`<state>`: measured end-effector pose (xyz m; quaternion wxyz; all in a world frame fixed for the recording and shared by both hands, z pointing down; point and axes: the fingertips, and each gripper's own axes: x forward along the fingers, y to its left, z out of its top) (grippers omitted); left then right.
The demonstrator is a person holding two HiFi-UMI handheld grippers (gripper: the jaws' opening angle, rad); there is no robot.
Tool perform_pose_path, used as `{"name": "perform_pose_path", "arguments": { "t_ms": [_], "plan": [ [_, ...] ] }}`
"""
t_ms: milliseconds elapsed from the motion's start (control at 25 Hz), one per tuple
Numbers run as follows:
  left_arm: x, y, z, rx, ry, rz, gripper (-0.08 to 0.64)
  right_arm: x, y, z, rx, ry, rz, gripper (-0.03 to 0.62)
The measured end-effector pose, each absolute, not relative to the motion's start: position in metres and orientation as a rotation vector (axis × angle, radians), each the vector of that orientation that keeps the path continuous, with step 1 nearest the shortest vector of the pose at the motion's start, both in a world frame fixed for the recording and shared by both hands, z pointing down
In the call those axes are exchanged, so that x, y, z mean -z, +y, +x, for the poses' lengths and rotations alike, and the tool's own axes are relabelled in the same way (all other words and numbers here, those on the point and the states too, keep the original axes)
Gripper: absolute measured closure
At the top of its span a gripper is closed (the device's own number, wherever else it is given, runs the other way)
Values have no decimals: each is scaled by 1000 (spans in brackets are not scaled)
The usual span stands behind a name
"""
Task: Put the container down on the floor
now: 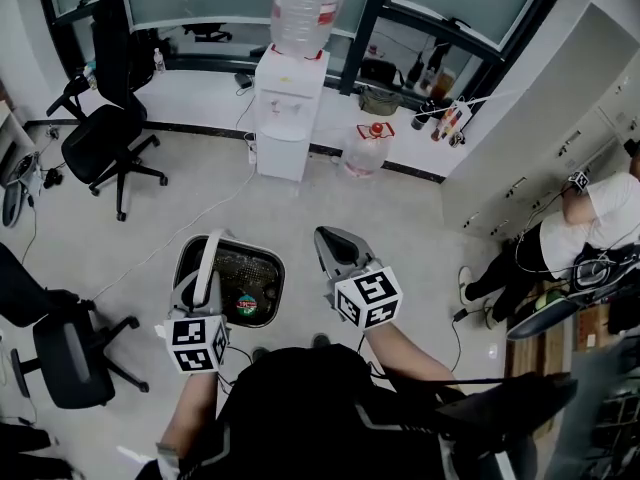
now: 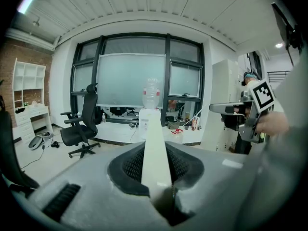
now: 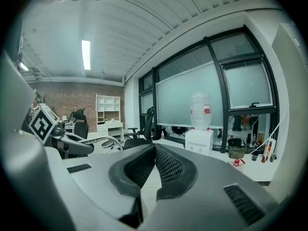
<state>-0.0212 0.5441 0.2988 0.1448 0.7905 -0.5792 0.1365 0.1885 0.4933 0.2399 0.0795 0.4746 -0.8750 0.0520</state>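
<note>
The water bottle (image 1: 305,8) is cut off by the top edge of the head view. A person (image 1: 590,228) is cut off at the right edge. The left gripper (image 1: 203,273) covers part of the container (image 1: 270,268). The small things (image 1: 247,303) inside, maybe trash, are too tiny to tell. In the left gripper view only the white handle (image 2: 155,148) shows.

left gripper (image 1: 207,263) low at near left, jaws clamped on the white handle (image 2: 155,148), right gripper (image 1: 335,243) just beside it and apart, jaws closed on nothing, both pointing forward and slightly down, left forearm (image 1: 190,408) and right forearm (image 1: 400,353) reaching out from the body
</note>
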Motion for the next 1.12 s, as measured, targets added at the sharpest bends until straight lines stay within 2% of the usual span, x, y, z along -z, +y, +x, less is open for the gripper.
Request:
{"name": "perform_pose_path", "arguments": {
  "t_ms": [480, 1120],
  "plan": [
    [-315, 532, -68, -407, -1653, 2286, 488, -251, 486, 138, -132, -2603, 1378, 586],
    [-312, 409, -92, -419, -1790, 2160, 488, -254, 337, 102, -111, -2725, 1150, 586]
  ]
}}
